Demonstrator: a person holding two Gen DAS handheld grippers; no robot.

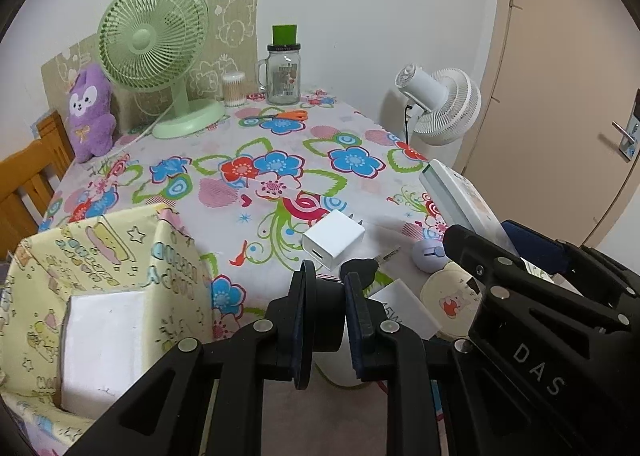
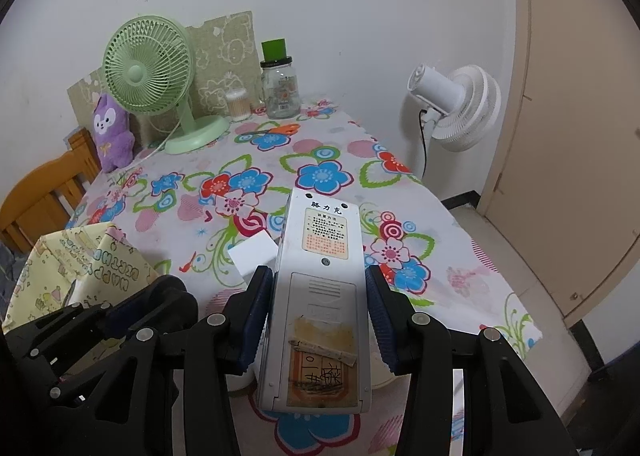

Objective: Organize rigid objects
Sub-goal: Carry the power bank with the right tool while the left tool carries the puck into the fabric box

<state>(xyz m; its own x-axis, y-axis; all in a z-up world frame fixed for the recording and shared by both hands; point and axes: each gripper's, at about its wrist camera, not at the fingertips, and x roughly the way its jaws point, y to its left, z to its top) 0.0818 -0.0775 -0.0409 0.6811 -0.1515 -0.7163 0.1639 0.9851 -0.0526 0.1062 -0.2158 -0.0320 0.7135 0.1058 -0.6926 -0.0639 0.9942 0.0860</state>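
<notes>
Two fans: green fan (image 1: 154,33), white fan (image 1: 442,105). Left gripper (image 1: 326,288) fingers clamp a dark, part-hidden object (image 1: 326,316); right gripper (image 2: 318,288) fingers grip one remote (image 2: 320,284).

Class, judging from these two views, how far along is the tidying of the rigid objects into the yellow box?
Done: one white block sits in the yellow box. In hand: left gripper clamps a black-capped item; right gripper holds the remote. Left: white charger, key, round compact.
</notes>
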